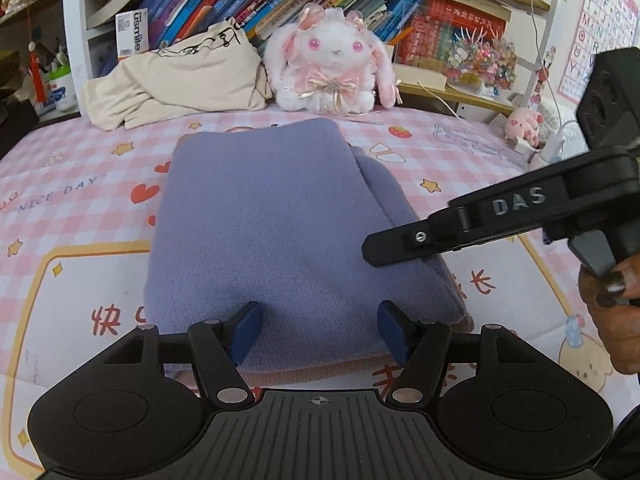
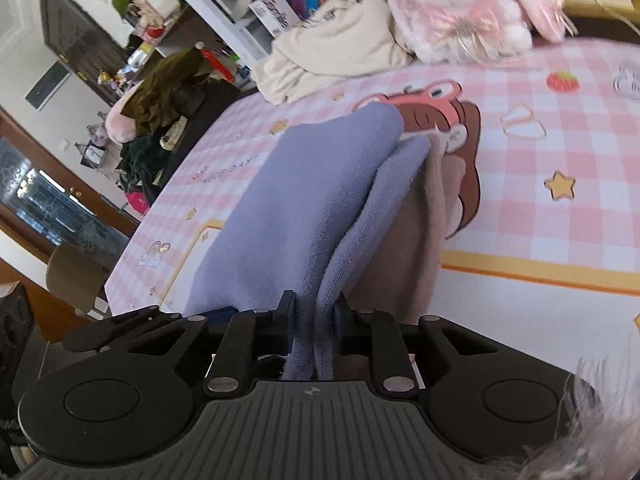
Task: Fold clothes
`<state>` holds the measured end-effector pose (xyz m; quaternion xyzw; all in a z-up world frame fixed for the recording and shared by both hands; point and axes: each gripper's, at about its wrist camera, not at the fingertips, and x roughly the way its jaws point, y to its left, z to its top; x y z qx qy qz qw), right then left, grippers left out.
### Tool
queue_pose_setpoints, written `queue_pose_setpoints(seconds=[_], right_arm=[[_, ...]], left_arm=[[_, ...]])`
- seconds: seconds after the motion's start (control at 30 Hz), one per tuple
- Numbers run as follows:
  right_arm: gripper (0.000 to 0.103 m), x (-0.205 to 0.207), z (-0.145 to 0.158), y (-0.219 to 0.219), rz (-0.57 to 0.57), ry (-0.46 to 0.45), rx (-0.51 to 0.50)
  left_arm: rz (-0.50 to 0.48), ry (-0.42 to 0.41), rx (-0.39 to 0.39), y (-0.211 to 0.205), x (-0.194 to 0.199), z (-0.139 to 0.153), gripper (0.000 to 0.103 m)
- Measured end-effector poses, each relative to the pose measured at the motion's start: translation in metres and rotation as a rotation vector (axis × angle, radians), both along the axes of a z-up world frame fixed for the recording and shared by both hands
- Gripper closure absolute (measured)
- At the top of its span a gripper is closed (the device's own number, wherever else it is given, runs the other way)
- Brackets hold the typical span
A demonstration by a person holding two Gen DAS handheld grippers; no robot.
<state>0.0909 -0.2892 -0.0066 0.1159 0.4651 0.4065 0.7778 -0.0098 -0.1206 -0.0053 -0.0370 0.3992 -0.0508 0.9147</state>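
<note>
Pinching purple garment (image 2: 304,208) right edge: right gripper (image 2: 312,320) clamped on fold. Left gripper (image 1: 316,332) wide, empty, at near edge; long axis near-far.

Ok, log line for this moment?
stage: folding purple garment | left gripper: open over near edge | right gripper: shut on garment's side edge

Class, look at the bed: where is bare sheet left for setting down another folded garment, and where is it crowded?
Bare pink checked sheet lies left of the folded lilac knitted garment, and more to its right. The far edge is crowded: crumpled cream cloth, white-and-pink plush rabbit, small pink plush toy.
</note>
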Motion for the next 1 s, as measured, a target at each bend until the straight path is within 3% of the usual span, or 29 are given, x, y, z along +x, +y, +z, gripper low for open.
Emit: queue_pose_setpoints(seconds=[0.17, 0.27, 0.4, 0.53, 0.6, 0.83, 1.0], right_arm=[[0.086, -0.003, 0.004, -0.002, -0.003, 0.0, 0.003], [0.086, 0.003, -0.01, 0.0, -0.014, 0.04, -0.055], [0.086, 0.005, -0.02, -0.003, -0.021, 0.071, -0.037], [0.084, 0.003, -0.019, -0.002, -0.019, 0.067, -0.041], [0.083, 0.002, -0.018, -0.005, -0.03, 0.074, -0.035], [0.065, -0.015, -0.004, -0.016, -0.068, 0.005, -0.084], [0.056, -0.031, 0.008, -0.02, -0.143, -0.071, -0.129]], left_arm=[[-0.006, 0.007, -0.004, 0.001, 0.001, -0.001, 0.037], [-0.01, 0.012, -0.006, 0.001, 0.001, -0.001, 0.037], [0.008, 0.004, 0.011, 0.002, -0.003, 0.006, 0.036], [0.044, -0.023, 0.046, 0.002, -0.01, 0.02, 0.02], [0.079, -0.065, 0.07, 0.009, -0.017, 0.028, 0.018], [0.176, -0.075, 0.013, 0.047, -0.019, 0.034, 0.016], [0.155, -0.043, -0.036, 0.066, -0.008, 0.025, 0.016]])
